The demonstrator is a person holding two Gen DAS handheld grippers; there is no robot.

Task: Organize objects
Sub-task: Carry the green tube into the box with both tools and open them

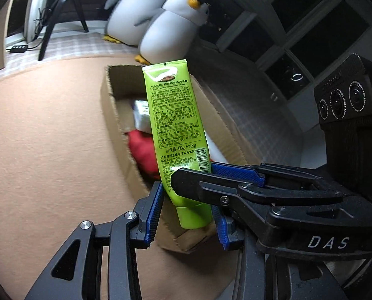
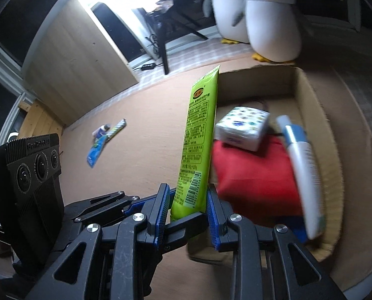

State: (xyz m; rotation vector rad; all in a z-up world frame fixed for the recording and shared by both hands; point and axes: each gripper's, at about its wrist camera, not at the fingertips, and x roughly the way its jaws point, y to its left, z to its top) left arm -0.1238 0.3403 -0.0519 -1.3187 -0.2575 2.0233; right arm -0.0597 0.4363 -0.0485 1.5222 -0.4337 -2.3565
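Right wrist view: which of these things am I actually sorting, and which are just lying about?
In the job:
green plastic hand-cream tube, held in both grippers
open cardboard box
white patterned packet, red cloth pouch and white-blue tube inside it
small packets on the mat

Lying about:
two plush penguins
ring light stand

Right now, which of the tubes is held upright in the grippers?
The green hand cream tube, crimped end up, gripped near its cap. The white and blue tube lies in the cardboard box instead.
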